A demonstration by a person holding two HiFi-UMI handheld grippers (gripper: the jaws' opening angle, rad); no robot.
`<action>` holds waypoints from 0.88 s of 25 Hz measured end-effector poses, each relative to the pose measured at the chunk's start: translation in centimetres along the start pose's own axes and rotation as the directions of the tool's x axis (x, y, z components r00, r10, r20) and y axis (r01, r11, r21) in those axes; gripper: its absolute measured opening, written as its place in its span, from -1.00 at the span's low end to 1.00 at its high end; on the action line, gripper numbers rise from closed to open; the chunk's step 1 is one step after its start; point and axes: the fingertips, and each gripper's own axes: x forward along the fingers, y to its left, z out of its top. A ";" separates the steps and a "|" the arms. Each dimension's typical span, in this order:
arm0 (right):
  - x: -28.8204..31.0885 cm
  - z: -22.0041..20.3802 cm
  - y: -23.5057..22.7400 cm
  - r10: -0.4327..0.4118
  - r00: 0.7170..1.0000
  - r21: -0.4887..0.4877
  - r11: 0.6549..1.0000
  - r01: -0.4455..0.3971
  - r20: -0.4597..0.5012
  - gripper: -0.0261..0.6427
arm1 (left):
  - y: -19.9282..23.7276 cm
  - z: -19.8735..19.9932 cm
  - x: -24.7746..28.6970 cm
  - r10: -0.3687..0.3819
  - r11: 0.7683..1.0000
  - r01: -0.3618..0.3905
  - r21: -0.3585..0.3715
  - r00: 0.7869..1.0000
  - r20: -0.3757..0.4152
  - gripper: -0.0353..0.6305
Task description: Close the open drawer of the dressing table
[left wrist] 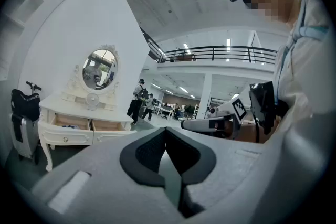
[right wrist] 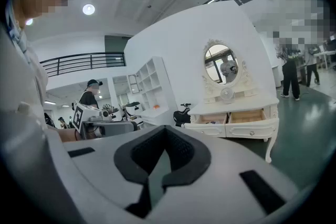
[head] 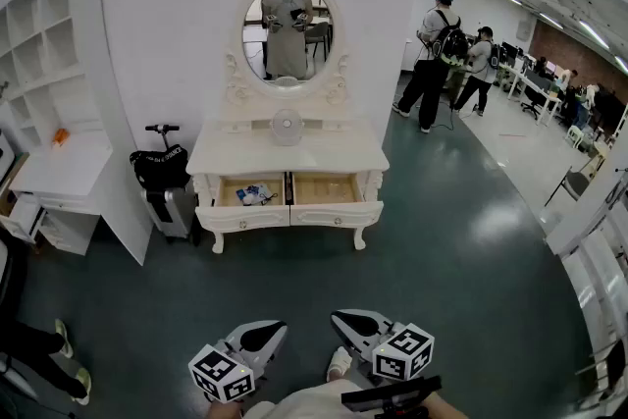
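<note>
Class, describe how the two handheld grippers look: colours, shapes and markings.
The left gripper and right gripper both have smooth white shells that taper forward, with black-padded fingers. Each carries a white cube printed with black square markers.

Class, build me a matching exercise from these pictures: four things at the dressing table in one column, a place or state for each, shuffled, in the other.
1 left drawer
2 right drawer
3 fan
4 black bag

A on the dressing table
B open, looks empty
C left of the dressing table
D open, items inside

Pairs: 1-D, 2-B, 3-A, 4-C
</note>
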 end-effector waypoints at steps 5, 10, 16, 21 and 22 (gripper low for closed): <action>0.5 0.1 0.1 0.003 1.000 0.010 1.000 -0.003 0.001 -0.88 | 0.3 0.1 -0.1 -0.003 1.000 0.003 -0.001 1.000 -0.004 -0.87; 1.2 0.2 0.1 0.007 1.000 0.015 1.000 -0.007 -0.005 -0.88 | 0.9 0.3 -0.3 -0.002 1.000 0.002 -0.009 1.000 0.001 -0.87; 1.7 0.7 -0.1 0.008 1.000 0.028 1.000 -0.008 0.012 -0.88 | 1.4 0.5 -0.3 -0.006 1.000 0.006 -0.007 1.000 0.007 -0.87; 2.0 1.0 -0.6 0.002 1.000 0.047 0.999 -0.003 0.022 -0.88 | 1.7 0.9 0.0 -0.013 1.000 0.013 -0.002 1.000 0.010 -0.87; 2.1 1.0 -0.7 0.001 1.000 0.047 0.999 -0.002 0.018 -0.88 | 1.8 0.9 0.1 -0.014 1.000 0.014 -0.002 1.000 0.008 -0.87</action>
